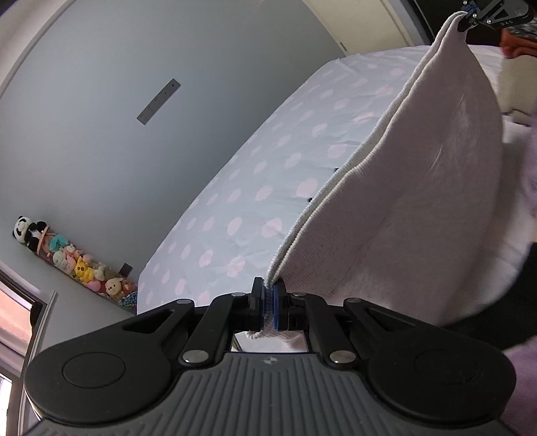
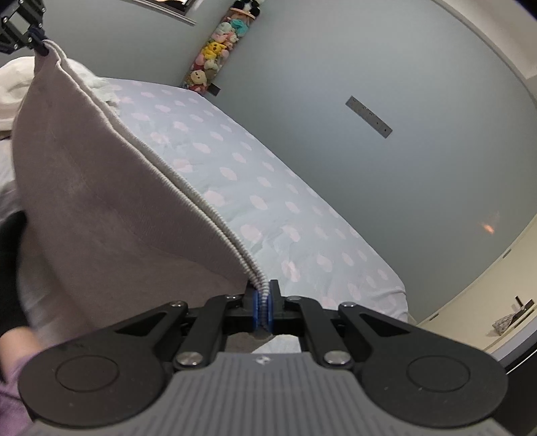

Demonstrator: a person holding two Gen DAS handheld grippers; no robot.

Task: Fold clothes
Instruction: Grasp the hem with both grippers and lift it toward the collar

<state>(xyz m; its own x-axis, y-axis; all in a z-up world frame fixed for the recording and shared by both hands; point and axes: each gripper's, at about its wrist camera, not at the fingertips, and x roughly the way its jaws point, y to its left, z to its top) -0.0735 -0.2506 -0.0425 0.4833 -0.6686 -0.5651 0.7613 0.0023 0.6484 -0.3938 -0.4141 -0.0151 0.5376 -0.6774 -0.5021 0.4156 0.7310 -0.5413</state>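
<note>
A pale pink-white knit garment [image 1: 419, 187] with a ribbed hem hangs stretched in the air between both grippers, above the bed. My left gripper [image 1: 268, 295] is shut on one corner of the doubled ribbed hem. My right gripper [image 2: 264, 302] is shut on the opposite corner of the same garment [image 2: 100, 201]. In the left wrist view the right gripper [image 1: 470, 16] shows at the top right, pinching the far corner. At the top left of the right wrist view, the left gripper [image 2: 40, 47] does the same. The garment's lower part hangs out of sight.
The bed [image 1: 251, 174] carries a light blue sheet with pink dots [image 2: 268, 187]. A grey wall stands behind it, with a strip of plush toys [image 1: 74, 261] hanging on it. White bedding [image 2: 13, 87] is piled at one end. A lilac sleeve [image 1: 527, 375] shows at the edge.
</note>
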